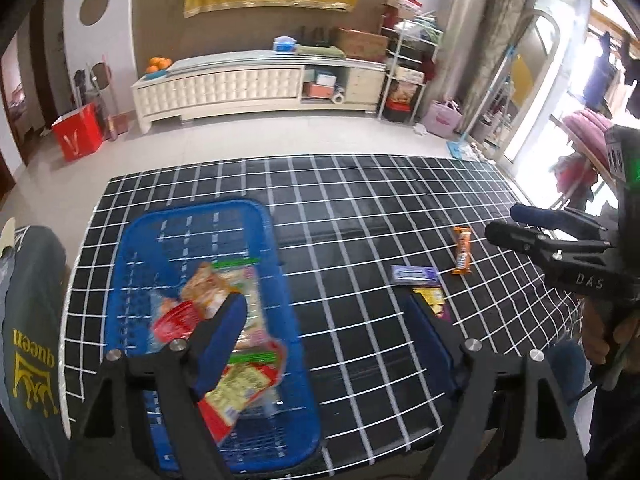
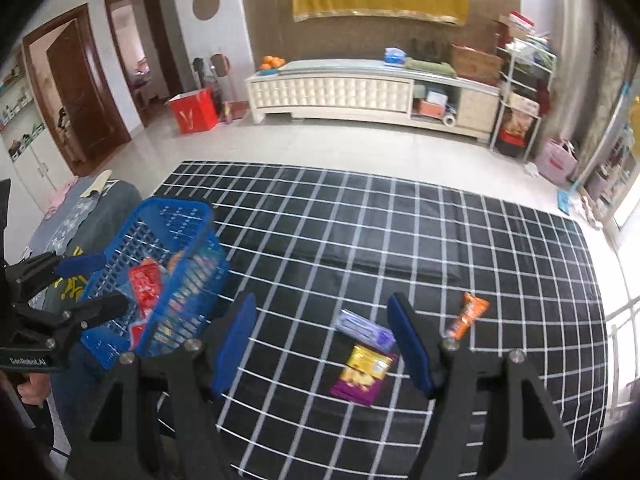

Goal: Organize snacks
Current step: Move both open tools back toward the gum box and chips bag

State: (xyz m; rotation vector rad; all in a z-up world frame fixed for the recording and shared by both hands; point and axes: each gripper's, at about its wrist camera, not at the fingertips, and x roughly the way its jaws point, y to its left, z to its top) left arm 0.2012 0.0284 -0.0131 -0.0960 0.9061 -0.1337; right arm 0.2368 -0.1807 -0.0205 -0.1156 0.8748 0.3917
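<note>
Both grippers wide open, empty

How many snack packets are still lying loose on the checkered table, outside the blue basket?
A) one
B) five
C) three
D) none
C: three packets lie on the table outside the blue basket: an orange bar, a pale purple packet and a purple-and-yellow packet.
</note>
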